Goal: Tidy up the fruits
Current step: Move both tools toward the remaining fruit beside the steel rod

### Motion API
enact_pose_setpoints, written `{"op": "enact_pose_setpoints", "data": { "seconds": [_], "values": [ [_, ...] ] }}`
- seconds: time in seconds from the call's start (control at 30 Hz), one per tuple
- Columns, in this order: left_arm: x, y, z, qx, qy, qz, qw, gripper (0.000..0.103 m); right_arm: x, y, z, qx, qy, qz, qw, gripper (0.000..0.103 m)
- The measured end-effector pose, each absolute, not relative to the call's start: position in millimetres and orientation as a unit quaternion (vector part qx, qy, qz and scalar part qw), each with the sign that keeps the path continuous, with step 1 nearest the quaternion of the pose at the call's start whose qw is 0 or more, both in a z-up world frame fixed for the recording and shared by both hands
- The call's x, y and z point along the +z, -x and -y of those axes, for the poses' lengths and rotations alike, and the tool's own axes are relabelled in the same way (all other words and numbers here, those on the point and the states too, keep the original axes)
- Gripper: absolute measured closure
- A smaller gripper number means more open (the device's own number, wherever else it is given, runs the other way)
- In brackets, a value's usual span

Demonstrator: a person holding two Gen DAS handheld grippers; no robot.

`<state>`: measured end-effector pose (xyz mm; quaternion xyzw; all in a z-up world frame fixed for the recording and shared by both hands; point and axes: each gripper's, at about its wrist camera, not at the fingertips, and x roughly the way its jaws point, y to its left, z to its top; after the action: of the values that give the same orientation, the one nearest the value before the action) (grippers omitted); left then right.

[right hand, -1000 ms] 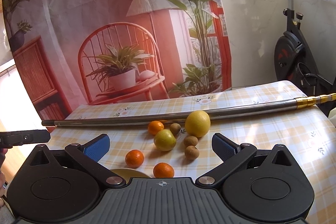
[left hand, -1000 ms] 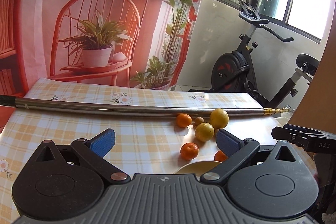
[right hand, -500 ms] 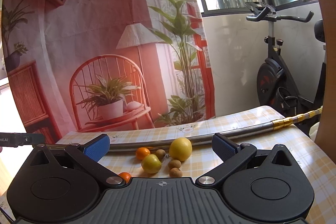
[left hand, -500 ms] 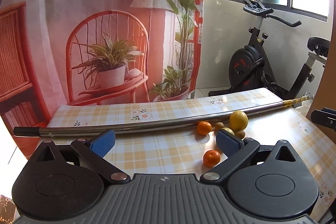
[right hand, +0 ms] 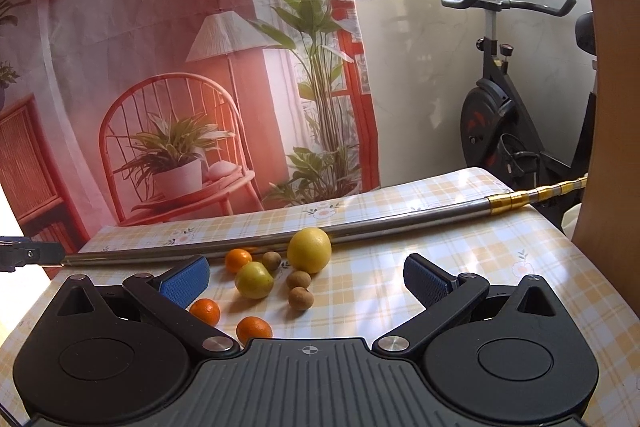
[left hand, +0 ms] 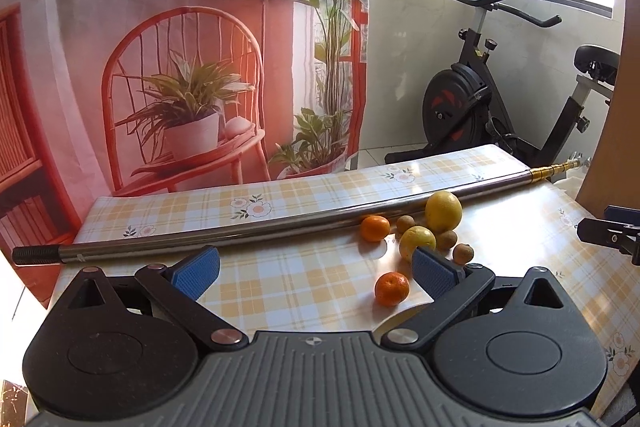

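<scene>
Fruit (right hand: 280, 279) lies loose on the table (right hand: 460, 267) beside the pole (right hand: 400, 223), unsorted; my left gripper (left hand: 316, 269) and right gripper (right hand: 306, 277) both gape empty above it, so I judge approach underway, next needing a descent onto one piece.

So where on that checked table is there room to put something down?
Bare cloth lies left of the fruit cluster, in front of the metal pole, and right of the big yellow fruit. It is crowded around the brown fruits.
</scene>
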<state>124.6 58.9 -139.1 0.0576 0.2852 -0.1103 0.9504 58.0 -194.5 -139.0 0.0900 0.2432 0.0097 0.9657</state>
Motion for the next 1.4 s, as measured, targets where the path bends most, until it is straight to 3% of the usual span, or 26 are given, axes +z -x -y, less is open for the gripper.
{"op": "enact_pose_setpoints", "data": {
  "seconds": [0.3,0.7,1.13,1.4],
  "values": [
    [-144.0,-127.9,-54.0,-0.081,-0.05,-0.32,0.943,0.0,-152.6,-65.7,193.9,0.04,-0.072,-0.275,0.958,0.0],
    [-144.5,-135.9,-75.3,-0.047,0.004,-0.286,0.957,0.0,-174.8,-81.3,188.5,0.065,-0.068,-0.308,0.947,0.0],
    [-160.6,-146.6,-72.3,-0.051,-0.02,-0.278,0.959,0.0,-187.4,-119.7,195.1,0.088,-0.068,-0.336,0.935,0.0],
    [-170.6,-167.8,-72.6,-0.044,0.002,-0.314,0.949,0.0,-193.9,-145.1,209.1,0.087,-0.076,-0.339,0.934,0.0]
  ]
}}
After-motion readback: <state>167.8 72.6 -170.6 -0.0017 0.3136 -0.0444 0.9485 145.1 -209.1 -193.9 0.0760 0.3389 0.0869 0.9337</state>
